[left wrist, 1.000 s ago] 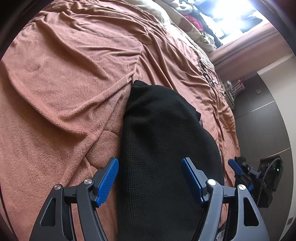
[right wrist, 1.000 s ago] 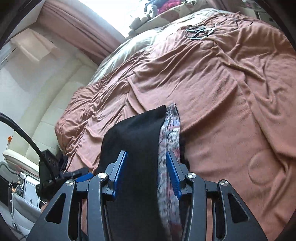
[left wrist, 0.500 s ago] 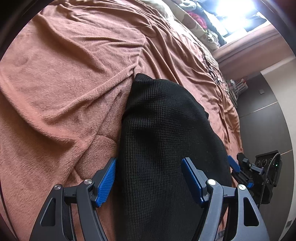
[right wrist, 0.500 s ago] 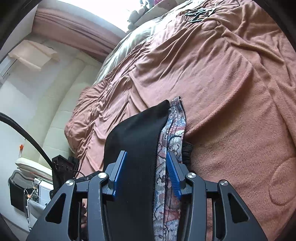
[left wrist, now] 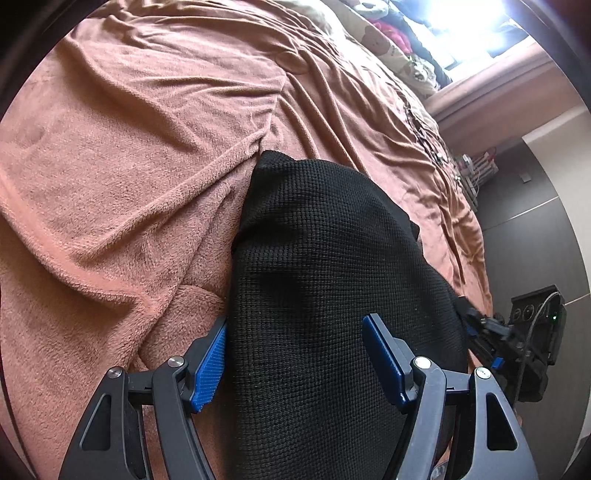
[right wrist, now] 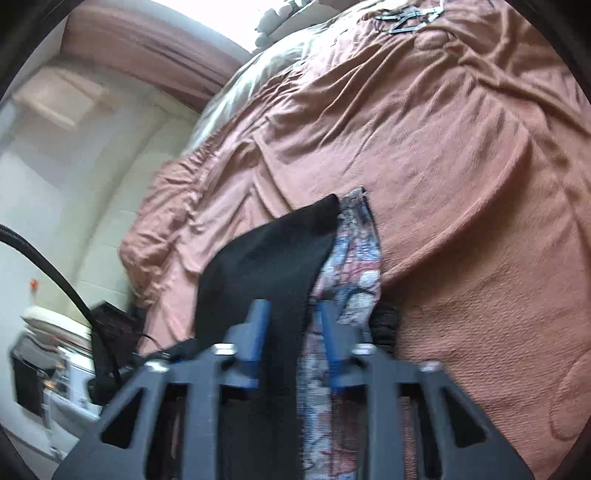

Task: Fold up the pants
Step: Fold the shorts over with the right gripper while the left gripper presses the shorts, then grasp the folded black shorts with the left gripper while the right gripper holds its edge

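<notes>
The black knit pants lie folded in a long strip on the brown blanket. My left gripper is open, its blue fingers straddling the strip's near end. In the right wrist view the black pants show a patterned lining along their right edge. My right gripper has its jaws narrowed on the black cloth and lining; the view is blurred. The right gripper also shows in the left wrist view, at the pants' far edge.
The brown blanket covers the whole bed, wrinkled. Dark hangers lie on it far off. Pillows and plush toys sit by the bright window. A dark wardrobe stands beyond the bed's edge, and a pale padded headboard.
My right gripper's jaws have closed in on the black cloth and lining, and that view has tilted and blurred. The left gripper has stayed open over the pants, shifting slightly.
</notes>
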`<state>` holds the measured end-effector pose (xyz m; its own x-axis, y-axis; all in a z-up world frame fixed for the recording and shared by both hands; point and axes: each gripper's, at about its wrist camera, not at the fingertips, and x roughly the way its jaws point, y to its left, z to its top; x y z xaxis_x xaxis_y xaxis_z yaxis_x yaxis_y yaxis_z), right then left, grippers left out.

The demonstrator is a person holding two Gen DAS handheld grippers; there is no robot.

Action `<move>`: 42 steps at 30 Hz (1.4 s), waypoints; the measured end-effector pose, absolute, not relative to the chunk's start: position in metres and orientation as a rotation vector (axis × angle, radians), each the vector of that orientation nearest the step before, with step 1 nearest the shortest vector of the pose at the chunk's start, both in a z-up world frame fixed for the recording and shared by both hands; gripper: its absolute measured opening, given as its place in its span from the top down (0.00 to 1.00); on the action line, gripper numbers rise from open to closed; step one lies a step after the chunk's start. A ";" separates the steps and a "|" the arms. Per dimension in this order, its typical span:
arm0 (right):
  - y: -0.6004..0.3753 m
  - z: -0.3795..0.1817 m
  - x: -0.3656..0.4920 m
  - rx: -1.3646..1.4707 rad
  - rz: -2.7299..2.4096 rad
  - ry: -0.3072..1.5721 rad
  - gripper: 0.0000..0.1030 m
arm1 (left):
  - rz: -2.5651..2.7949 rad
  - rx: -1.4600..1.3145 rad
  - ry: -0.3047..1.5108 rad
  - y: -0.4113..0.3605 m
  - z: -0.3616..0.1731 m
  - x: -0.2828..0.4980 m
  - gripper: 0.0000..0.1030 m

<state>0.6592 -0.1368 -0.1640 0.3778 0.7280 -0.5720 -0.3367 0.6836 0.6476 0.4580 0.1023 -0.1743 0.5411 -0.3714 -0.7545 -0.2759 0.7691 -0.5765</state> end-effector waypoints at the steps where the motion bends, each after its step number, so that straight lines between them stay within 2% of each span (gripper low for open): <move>1: -0.136 -0.163 0.658 0.468 0.724 0.958 0.97 | -0.063 -0.720 1.022 0.102 -0.173 0.458 0.30; 8: -0.147 -0.143 0.639 0.434 0.690 0.864 0.98 | -0.061 -0.716 1.020 0.101 -0.169 0.452 0.30; 18: -0.159 -0.144 0.632 0.406 0.603 0.851 0.98 | -0.088 -0.738 1.048 0.091 -0.178 0.432 0.30; 19: -0.156 -0.146 0.634 0.399 0.599 0.865 0.97 | -0.090 -0.736 1.049 0.090 -0.180 0.430 0.31; 22: -0.155 -0.154 0.637 0.436 0.600 0.924 0.94 | -0.096 -0.728 1.056 0.085 -0.182 0.427 0.45; 24: -0.157 -0.151 0.634 0.445 0.614 0.922 0.88 | -0.095 -0.726 1.059 0.085 -0.183 0.427 0.49; 25: -0.158 -0.148 0.631 0.444 0.620 0.913 0.77 | -0.095 -0.727 1.059 0.086 -0.183 0.426 0.50; 26: -0.159 -0.146 0.629 0.445 0.626 0.905 0.55 | -0.098 -0.733 1.059 0.087 -0.183 0.426 0.51; 28: -0.165 -0.142 0.623 0.456 0.624 0.894 0.31 | -0.103 -0.736 1.060 0.088 -0.182 0.425 0.51; 31: -0.166 -0.140 0.615 0.444 0.648 0.885 0.32 | -0.114 -0.740 1.059 0.090 -0.181 0.426 0.51; 36: -0.158 -0.163 0.626 0.427 0.676 0.979 0.34 | -0.110 -0.754 1.042 0.099 -0.178 0.434 0.51; 38: -0.156 -0.169 0.628 0.398 0.645 0.999 0.55 | -0.116 -0.763 1.039 0.102 -0.178 0.442 0.51; 42: -0.165 -0.166 0.628 0.411 0.610 0.978 0.67 | -0.135 -0.761 1.041 0.107 -0.178 0.460 0.51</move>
